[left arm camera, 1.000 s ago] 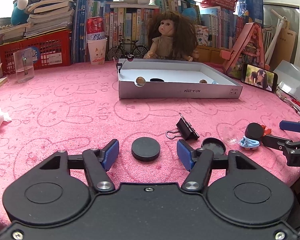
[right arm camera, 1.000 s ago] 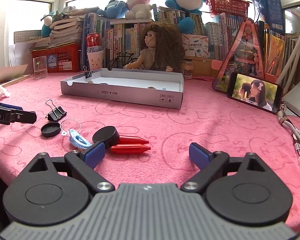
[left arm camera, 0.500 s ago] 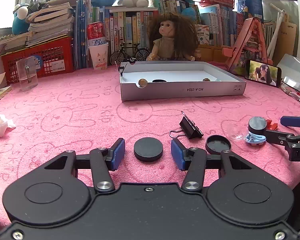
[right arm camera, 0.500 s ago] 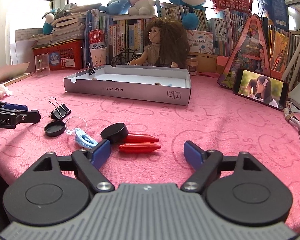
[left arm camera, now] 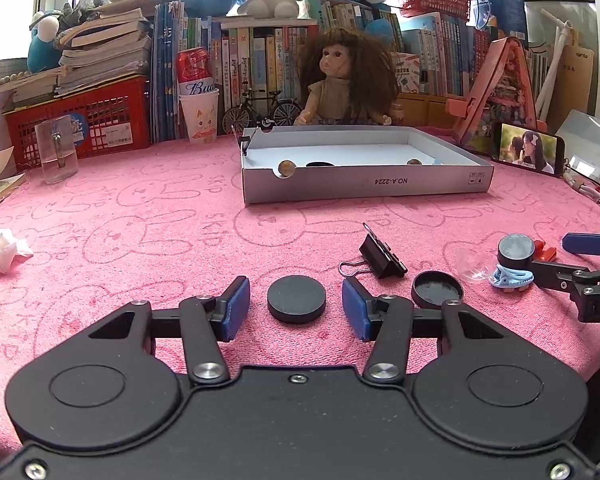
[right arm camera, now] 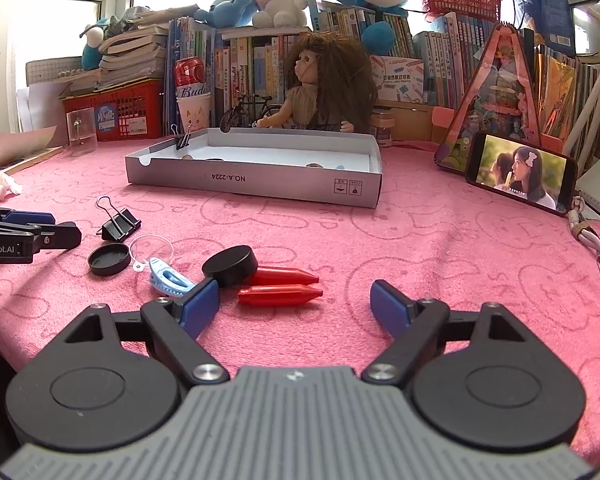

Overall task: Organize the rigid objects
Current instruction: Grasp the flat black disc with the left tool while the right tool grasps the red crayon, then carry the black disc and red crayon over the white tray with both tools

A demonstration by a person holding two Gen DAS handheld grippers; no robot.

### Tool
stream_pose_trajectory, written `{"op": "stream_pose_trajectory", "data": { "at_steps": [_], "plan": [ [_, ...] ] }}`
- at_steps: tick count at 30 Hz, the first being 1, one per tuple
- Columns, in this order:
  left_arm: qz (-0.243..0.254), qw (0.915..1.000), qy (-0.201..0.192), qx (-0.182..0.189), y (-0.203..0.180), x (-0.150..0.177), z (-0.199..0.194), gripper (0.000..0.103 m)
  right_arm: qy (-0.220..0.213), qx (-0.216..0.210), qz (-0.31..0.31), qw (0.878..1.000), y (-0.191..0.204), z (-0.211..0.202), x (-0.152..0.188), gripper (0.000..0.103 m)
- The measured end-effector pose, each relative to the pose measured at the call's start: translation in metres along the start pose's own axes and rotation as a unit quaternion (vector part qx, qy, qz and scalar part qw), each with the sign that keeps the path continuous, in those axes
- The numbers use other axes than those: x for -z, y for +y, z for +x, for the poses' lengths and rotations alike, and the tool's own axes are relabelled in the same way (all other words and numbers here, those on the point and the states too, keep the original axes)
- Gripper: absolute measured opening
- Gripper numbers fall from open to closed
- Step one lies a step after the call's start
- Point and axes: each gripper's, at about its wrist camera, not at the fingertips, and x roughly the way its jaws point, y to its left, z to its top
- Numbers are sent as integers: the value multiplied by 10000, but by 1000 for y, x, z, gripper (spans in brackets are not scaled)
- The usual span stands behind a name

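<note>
My left gripper [left arm camera: 296, 312] is open, low on the pink cloth, its blue pads either side of a black round disc [left arm camera: 296, 298] without touching it. A black binder clip [left arm camera: 382, 258] and an upturned black cap [left arm camera: 437, 289] lie just right of it. My right gripper [right arm camera: 296, 306] is open and empty; two red crayon-like pieces [right arm camera: 280, 295] lie between its pads, and a second black disc [right arm camera: 230, 266] and a light blue clip [right arm camera: 168, 280] sit by its left pad. The grey shallow box [left arm camera: 364, 184] holds a few small items.
A phone [right arm camera: 520, 174] playing video leans at the right. A doll [left arm camera: 344, 80], toy bicycle, can, paper cup, red basket and books line the back. A clear cup [left arm camera: 56, 148] and crumpled tissue [left arm camera: 0, 244] are at left. Cables lie at the far right.
My left gripper has narrowed around the black disc and dropped a little. My right gripper has moved slightly forward and left toward the red pieces.
</note>
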Motion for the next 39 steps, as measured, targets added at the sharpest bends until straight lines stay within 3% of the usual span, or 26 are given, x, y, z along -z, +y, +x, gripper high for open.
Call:
{"op": "stream_pose_trajectory", "data": {
  "at_steps": [11, 21, 23, 39],
  "plan": [
    [-79, 10000, -19, -28, 2, 0, -1, 47, -50, 155, 9, 9999, 5, -1, 0, 89],
    [-50, 10000, -63, -40, -2, 0, -2, 37, -136, 95, -56, 9998, 11, -7, -1, 59],
    [-64, 10000, -70, -19, -2, 1, -2, 31, -146, 81, -64, 9998, 12, -8, -1, 50],
    [-100, 9998, -186, 66, -8, -9, -7, 30, -333, 218, -95, 9992, 13, -12, -13, 49]
  ]
}}
